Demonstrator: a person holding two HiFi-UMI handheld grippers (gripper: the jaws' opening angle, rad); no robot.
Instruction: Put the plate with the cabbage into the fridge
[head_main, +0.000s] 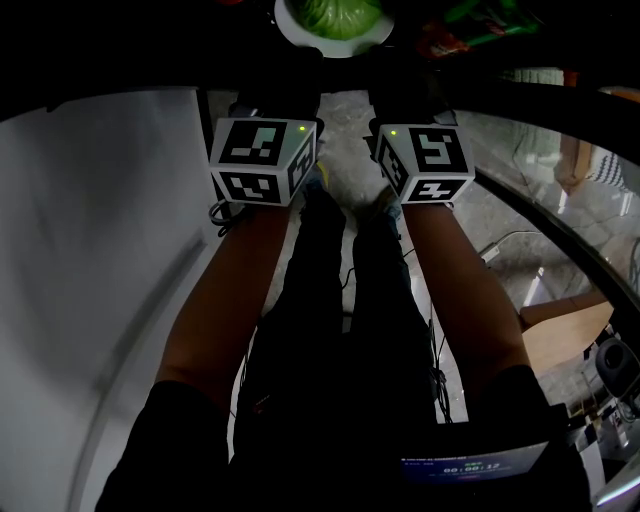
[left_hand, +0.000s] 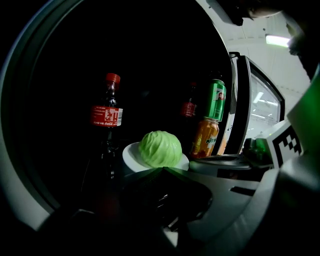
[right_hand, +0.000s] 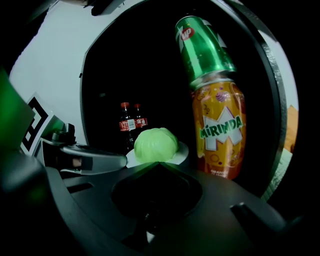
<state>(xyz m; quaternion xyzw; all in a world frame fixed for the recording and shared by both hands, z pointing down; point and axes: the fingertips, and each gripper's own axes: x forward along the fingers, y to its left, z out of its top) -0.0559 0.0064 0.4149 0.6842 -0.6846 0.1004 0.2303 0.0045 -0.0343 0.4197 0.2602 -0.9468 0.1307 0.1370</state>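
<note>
A white plate (head_main: 340, 45) with a green cabbage (head_main: 330, 15) shows at the top edge of the head view, just inside the dark fridge. Both marker cubes, left (head_main: 262, 160) and right (head_main: 428, 160), sit right below it. In the left gripper view, my left gripper (left_hand: 162, 169) has its jaws together at the near rim of the plate (left_hand: 129, 155), with the cabbage (left_hand: 160, 148) just beyond. My right gripper (right_hand: 159, 163) is likewise shut on the rim of the plate (right_hand: 181, 150) below the cabbage (right_hand: 155, 144).
Inside the fridge stand a cola bottle (left_hand: 106, 125), a second cola bottle (left_hand: 188, 107), and a green can (right_hand: 202, 50) stacked on an orange Mirinda can (right_hand: 219, 130) close to the plate's right. The open white fridge door (head_main: 90, 250) is at my left.
</note>
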